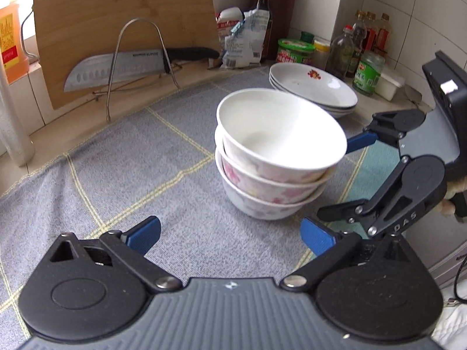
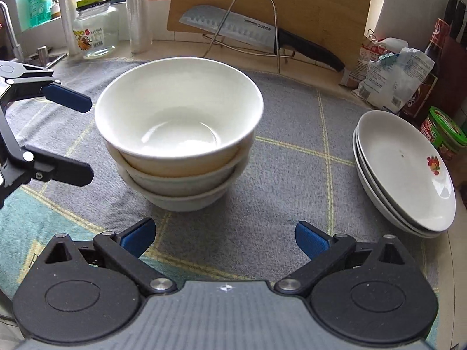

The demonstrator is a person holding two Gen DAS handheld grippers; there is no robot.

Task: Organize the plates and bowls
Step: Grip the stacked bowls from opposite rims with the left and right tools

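Observation:
Three white bowls [image 1: 277,134] [image 2: 178,116] stand nested in a stack on a grey checked cloth [image 1: 131,175], the top one slightly tilted. Behind and to the right lies a stack of shallow white plates [image 1: 315,87] [image 2: 408,169], the top one with a red flower print. My left gripper [image 1: 230,230] [image 2: 87,138] is open on the left side of the bowls, nothing between its blue pads. My right gripper [image 2: 224,233] [image 1: 344,179] is open too, close to the bowls' right side and empty. Neither gripper touches the bowls.
A wooden cutting board [image 1: 116,14] leans on the back wall, with a large knife [image 1: 116,67] lying across a wire rack [image 1: 140,58]. Bags, sauce bottles [image 1: 264,8] and jars [image 1: 367,73] crowd the back right corner. A glass jar [image 2: 95,35] and tap stand by the window.

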